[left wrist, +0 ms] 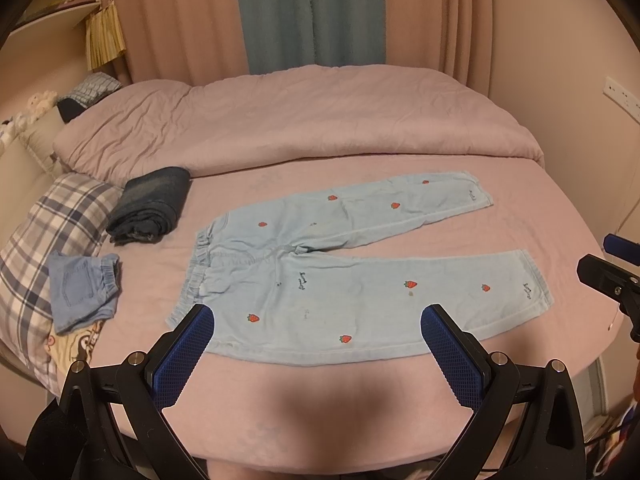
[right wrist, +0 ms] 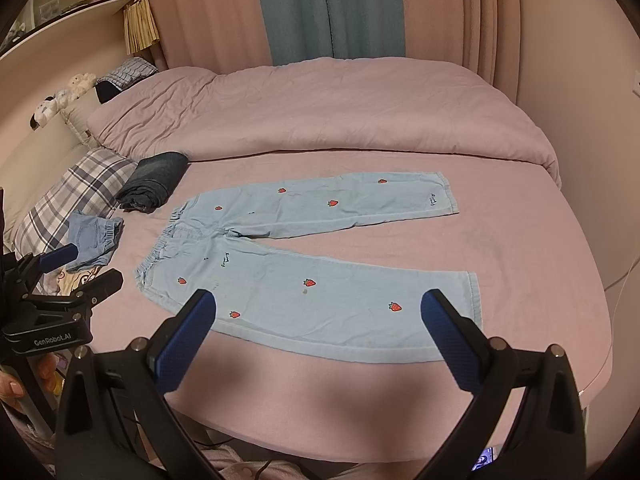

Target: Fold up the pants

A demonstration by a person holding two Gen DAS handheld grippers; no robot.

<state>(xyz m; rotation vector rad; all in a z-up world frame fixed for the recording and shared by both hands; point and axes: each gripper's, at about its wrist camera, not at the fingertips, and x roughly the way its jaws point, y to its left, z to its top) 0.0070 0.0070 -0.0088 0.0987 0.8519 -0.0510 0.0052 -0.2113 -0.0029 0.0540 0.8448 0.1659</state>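
Observation:
Light blue pants (left wrist: 340,264) with red strawberry prints lie flat on the pink bed, waistband to the left, both legs spread apart to the right. They show in the right wrist view (right wrist: 312,264) too. My left gripper (left wrist: 316,320) is open and empty, hovering over the near edge of the near leg. My right gripper (right wrist: 318,304) is open and empty, also above the near leg's lower edge. The right gripper shows at the right edge of the left wrist view (left wrist: 612,268); the left gripper shows at the left edge of the right wrist view (right wrist: 80,268).
A folded dark denim garment (left wrist: 154,206) and a small folded blue garment (left wrist: 82,288) lie left of the pants. A plaid pillow (left wrist: 48,224) sits at the left. A bunched pink duvet (left wrist: 300,120) lies across the far side. The bed edge (left wrist: 360,440) is near me.

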